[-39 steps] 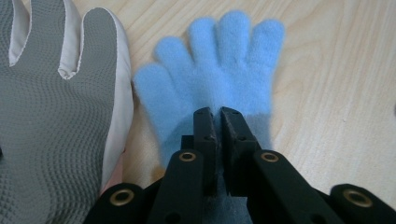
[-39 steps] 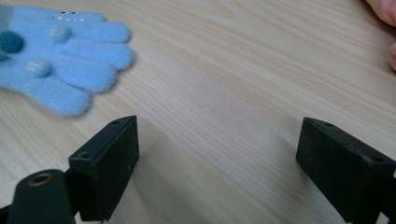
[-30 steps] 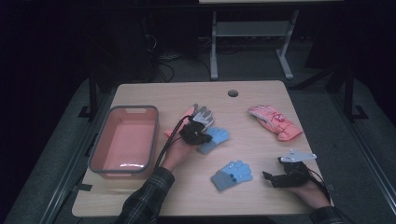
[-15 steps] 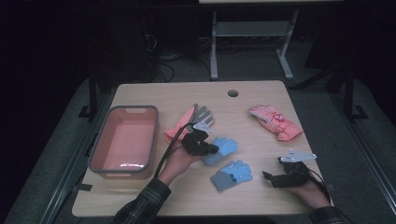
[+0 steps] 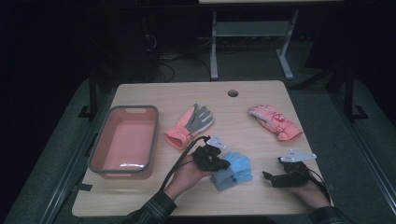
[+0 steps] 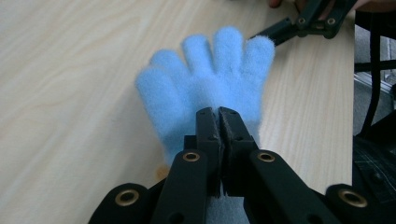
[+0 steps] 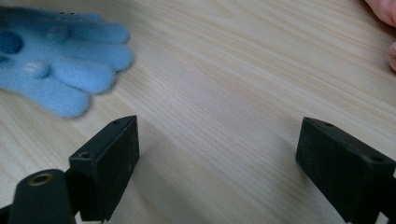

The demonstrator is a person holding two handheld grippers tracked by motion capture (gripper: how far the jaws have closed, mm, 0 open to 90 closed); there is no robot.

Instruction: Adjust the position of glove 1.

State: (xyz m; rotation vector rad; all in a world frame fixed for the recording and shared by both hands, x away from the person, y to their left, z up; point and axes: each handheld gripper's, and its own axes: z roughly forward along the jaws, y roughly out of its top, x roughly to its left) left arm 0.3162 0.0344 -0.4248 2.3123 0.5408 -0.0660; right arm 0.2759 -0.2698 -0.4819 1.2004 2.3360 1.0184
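Your table (image 5: 140,196) has bare wood along its near edge. The tub (image 5: 123,140) hugs its left side. Your left gripper (image 5: 223,164), jaws clamped, pinches the blue glove (image 5: 236,169) mid-table; your right gripper (image 5: 267,176) rests nearby, wide and empty.

A light wooden table (image 5: 252,95) with a round cable hole (image 5: 233,93) is seen at the centre of the frame. Dark grey carpet (image 5: 317,107) is spread around it. At the upper middle, a pale metal stand (image 5: 250,32) is dimly lit beside tangled cables (image 5: 166,56).
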